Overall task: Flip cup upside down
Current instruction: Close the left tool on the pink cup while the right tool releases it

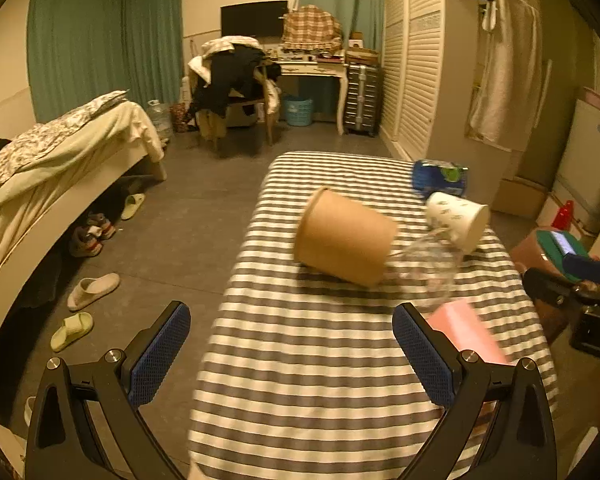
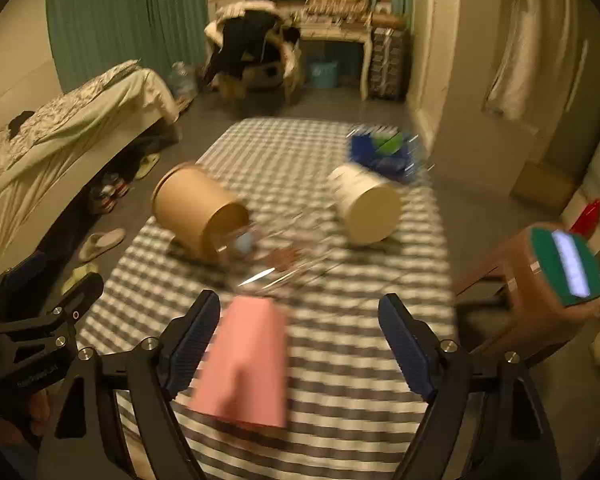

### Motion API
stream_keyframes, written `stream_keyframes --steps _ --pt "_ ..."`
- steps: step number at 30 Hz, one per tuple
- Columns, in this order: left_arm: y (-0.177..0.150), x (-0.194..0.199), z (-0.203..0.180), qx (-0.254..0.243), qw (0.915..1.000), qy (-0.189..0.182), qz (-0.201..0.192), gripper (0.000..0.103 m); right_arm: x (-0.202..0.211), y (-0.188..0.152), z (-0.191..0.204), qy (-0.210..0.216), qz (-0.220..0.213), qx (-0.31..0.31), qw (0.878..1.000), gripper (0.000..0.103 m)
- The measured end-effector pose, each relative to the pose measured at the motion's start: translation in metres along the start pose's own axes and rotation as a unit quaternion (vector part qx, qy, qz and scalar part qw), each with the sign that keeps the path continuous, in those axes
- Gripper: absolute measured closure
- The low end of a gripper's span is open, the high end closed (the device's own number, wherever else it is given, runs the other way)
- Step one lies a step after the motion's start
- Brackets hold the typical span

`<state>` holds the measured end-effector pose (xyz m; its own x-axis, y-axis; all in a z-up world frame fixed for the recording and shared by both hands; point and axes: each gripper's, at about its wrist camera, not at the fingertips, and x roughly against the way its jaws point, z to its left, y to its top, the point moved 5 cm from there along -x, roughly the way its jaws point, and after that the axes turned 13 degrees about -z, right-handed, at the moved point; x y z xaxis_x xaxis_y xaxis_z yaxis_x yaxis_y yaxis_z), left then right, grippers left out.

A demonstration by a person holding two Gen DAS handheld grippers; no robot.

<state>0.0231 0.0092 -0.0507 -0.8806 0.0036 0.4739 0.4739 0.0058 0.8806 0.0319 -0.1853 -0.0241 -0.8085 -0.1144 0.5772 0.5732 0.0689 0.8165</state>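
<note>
A pink cup (image 2: 244, 364) stands upside down on the striped table (image 2: 340, 380), wide rim down, between my right gripper's open fingers and nearer the left one. It also shows in the left wrist view (image 1: 466, 330), just behind the right finger. My right gripper (image 2: 300, 340) is open and empty around it. My left gripper (image 1: 292, 348) is open and empty over the table's near left edge. A brown paper cup (image 1: 346, 236) and a white patterned cup (image 1: 458, 216) lie on their sides further back. A clear glass (image 1: 432, 264) lies between them.
A blue packet (image 1: 440, 176) lies at the table's far right corner. A brown stool with a green item (image 2: 548, 280) stands right of the table. A bed (image 1: 40, 176) and slippers (image 1: 92, 290) are on the left. A desk and a chair stand at the back.
</note>
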Motion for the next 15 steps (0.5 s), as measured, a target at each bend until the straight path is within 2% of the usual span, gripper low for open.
stream_keyframes --steps 4,7,11,15 --pt "0.0 0.002 -0.029 -0.021 0.9997 -0.01 0.006 0.0 0.018 0.0 -0.031 -0.043 -0.015 0.018 0.999 0.02" --pt "-0.006 0.001 -0.05 -0.034 0.9992 -0.015 0.015 0.0 0.025 -0.009 -0.047 -0.052 -0.031 0.026 0.998 0.02" --pt "-0.011 -0.005 -0.071 -0.037 0.9979 -0.034 0.04 0.0 0.026 -0.028 -0.062 -0.052 -0.047 0.033 0.997 0.02" --pt "-0.01 -0.017 -0.087 -0.04 0.9946 -0.057 0.077 0.0 0.017 -0.048 -0.082 -0.028 -0.036 0.009 0.999 0.019"
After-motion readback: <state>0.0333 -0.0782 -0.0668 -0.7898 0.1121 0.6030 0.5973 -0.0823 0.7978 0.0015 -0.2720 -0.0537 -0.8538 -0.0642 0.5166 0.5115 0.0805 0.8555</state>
